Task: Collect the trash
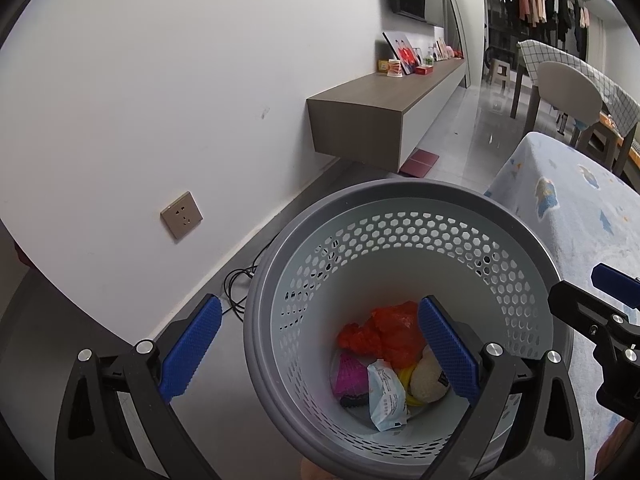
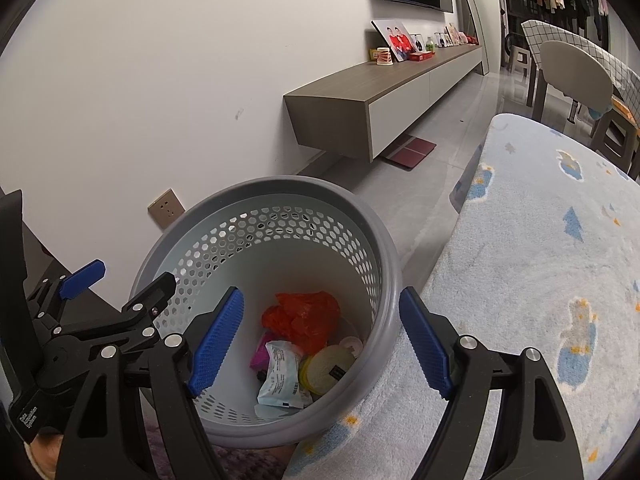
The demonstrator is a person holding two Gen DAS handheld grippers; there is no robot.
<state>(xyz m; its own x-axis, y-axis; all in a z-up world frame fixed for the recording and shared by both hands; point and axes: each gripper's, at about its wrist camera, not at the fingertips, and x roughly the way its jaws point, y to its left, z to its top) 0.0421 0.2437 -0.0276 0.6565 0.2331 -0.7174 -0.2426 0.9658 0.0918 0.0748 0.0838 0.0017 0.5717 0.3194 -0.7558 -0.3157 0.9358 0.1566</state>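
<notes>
Trash [image 1: 384, 360] down at the bottom of the grey basket [image 1: 400, 192], all in one little pile.

Left tool [image 1: 320, 308]: blue fingers wide apart, pinching nothing, hanging over the basket's near side. Right tool [image 2: 320, 296]: wide apart too and holding nothing, with one finger over the inside of the basket and one over the fluffy blanket [image 2: 540, 260].

Just past the fingers, in the pile: a red bag [image 1: 384, 332] on top at the back, a pink thing [image 1: 352, 376], a white packet [image 1: 386, 396] and a round cream ball [image 1: 428, 380] pressed close together.

Probably all very light. Red bag soft and crinkly, easy to squash, best pinched at a bunched-up fold. Packet thin and maybe slippery, best pinched at an edge. Ball likely to roll away if poked.

Packet lying nearly flat, long side running from the middle of the basket toward its near wall. Basket standing up straight, mouth up, right beside the blanket.
</notes>
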